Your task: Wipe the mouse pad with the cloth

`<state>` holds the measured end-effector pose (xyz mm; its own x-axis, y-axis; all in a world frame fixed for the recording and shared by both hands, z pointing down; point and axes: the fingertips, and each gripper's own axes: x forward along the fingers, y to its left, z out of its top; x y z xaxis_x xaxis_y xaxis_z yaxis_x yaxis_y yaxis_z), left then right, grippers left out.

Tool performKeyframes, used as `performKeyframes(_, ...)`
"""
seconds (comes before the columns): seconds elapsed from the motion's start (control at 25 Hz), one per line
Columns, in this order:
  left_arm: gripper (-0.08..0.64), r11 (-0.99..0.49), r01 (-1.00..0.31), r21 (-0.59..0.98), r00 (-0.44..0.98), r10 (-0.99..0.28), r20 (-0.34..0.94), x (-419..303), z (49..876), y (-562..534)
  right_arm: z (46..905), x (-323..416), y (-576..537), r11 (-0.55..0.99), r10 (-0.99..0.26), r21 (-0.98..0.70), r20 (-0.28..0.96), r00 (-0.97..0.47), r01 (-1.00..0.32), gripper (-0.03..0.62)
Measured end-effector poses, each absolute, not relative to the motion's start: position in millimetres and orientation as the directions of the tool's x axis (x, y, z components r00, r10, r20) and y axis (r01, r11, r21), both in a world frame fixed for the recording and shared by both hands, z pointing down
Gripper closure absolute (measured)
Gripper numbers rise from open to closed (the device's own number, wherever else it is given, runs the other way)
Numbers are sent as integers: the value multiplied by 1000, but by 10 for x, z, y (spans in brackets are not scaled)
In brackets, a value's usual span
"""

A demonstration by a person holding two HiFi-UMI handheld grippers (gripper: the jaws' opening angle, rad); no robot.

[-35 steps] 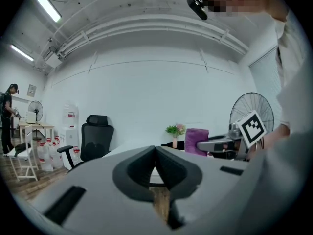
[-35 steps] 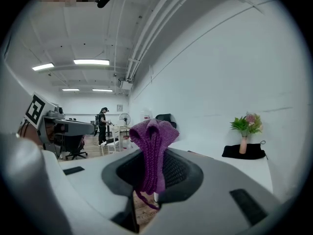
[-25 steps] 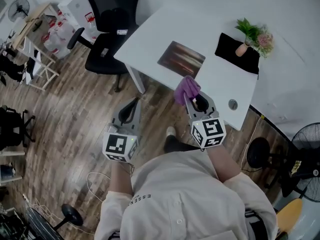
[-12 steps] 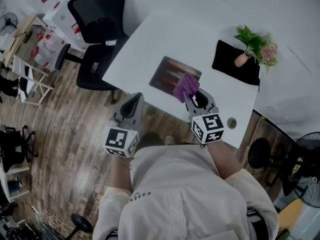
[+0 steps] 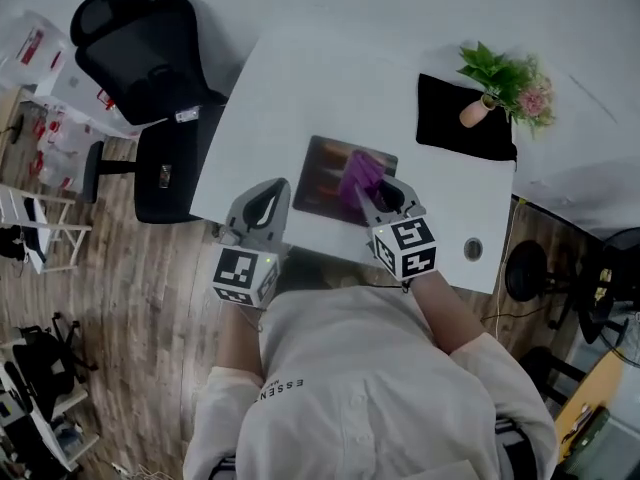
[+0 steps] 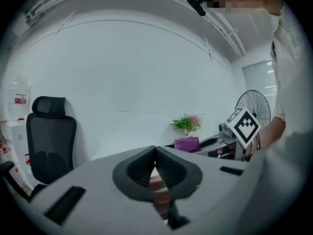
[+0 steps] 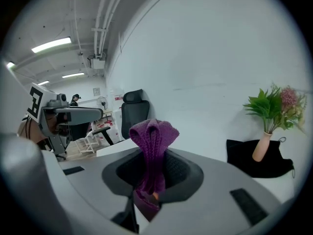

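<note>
lying flat near the front edge of the white bench (image 5: 300, 88), the dark rectangular mouse pad (image 5: 325, 173) with a reddish-brown print sits just ahead of the person. over its right part hangs the bunched purple knitted cloth (image 5: 357, 176); whether the cloth touches the pad cannot be told from the head view. the right claw (image 5: 366, 192) is closed tight on that cloth, which stands up in a fold between the ribbed pads and trails below them in the right gripper view. the left claw (image 5: 270, 190) hovers by the pad's near left corner, its tips pressed together with nothing between them. further back on the bench, a black fabric mat (image 5: 455, 128) carries a small green plant in a pale pink vase (image 5: 495, 78). a black office chair (image 5: 150, 58) stands on the wooden floor (image 5: 120, 298) to the left.
</note>
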<state>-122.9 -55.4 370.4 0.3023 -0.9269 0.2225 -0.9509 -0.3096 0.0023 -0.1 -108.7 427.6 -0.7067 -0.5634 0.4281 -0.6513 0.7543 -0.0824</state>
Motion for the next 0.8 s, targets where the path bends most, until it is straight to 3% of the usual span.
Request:
performKeyframes(0.44, 558, -542, -839, 49, 539, -815, 211, -1761, 3955, -1370, 4916, -610, -1532, 651, -527, -138, 625, -575, -747, 502)
performKeyframes(0.8, 558, -611, -790, 50, 603, -758, 250, -2036, 4293, -1722, 5506, -1009, -1725, 616, -398, -196, 759, -516, -763, 502)
